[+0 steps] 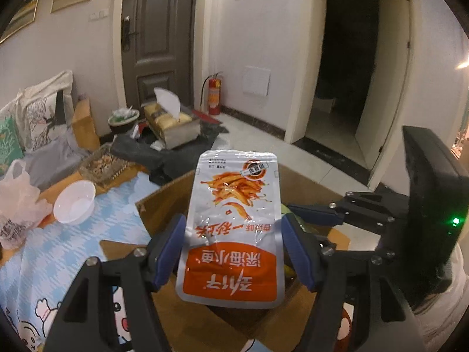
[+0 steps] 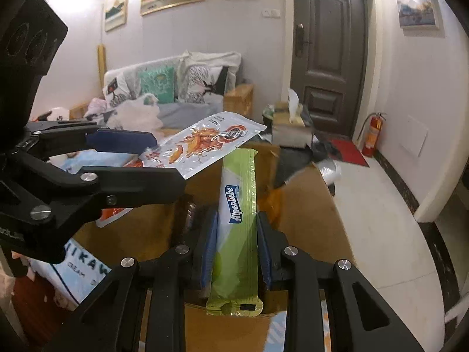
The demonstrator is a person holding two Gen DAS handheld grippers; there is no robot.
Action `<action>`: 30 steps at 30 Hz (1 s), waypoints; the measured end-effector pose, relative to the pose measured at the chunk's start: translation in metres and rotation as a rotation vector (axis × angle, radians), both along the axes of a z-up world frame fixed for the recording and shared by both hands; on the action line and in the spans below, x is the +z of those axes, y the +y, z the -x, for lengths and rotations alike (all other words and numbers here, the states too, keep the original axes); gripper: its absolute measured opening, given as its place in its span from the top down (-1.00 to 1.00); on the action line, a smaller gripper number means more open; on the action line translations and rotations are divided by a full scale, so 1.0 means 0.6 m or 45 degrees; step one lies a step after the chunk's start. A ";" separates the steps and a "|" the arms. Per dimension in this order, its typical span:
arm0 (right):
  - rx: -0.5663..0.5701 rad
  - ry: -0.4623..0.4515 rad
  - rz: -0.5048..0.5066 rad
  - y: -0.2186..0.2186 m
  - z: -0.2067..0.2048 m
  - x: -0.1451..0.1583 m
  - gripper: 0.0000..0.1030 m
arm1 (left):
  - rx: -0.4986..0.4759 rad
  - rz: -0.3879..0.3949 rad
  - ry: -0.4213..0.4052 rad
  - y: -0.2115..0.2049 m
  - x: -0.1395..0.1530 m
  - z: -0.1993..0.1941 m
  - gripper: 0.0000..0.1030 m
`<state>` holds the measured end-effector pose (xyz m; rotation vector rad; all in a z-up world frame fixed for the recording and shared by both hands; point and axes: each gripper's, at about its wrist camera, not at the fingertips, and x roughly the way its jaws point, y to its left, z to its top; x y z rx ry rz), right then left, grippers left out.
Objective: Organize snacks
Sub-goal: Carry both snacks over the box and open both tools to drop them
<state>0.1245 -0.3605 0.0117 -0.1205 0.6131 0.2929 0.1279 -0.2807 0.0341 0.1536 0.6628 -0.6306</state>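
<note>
My left gripper (image 1: 234, 234) is shut on a silver and orange snack pouch (image 1: 234, 223), held upright above an open cardboard box (image 1: 164, 202). The pouch also shows in the right wrist view (image 2: 205, 143), clamped by the left gripper (image 2: 164, 158) at the left. My right gripper (image 2: 237, 228) is shut on a green and white Alpenliebe candy stick pack (image 2: 237, 220), held over the same box (image 2: 307, 205). The right gripper shows in the left wrist view (image 1: 310, 214) at the right, its jaws seen edge on.
A white bowl (image 1: 74, 202) and a plastic bag (image 1: 17, 202) sit on the blue patterned cloth (image 1: 73, 249). A tissue box (image 1: 173, 123) and glass tray (image 1: 102, 167) stand beyond. A sofa with cushions (image 2: 164, 88), a door (image 2: 325, 52) and a fire extinguisher (image 2: 372, 135) are behind.
</note>
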 end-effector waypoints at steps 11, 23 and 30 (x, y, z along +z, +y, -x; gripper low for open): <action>0.031 0.095 0.062 -0.009 -0.046 -0.034 0.58 | 0.072 -0.086 0.088 -0.013 -0.039 -0.050 -0.25; 0.038 0.084 0.064 -0.004 -0.048 -0.030 0.41 | 0.075 -0.055 0.115 0.006 -0.040 -0.063 -0.41; 0.026 0.044 0.079 0.000 -0.039 -0.014 0.31 | 0.090 -0.038 0.081 0.026 -0.020 -0.053 -0.54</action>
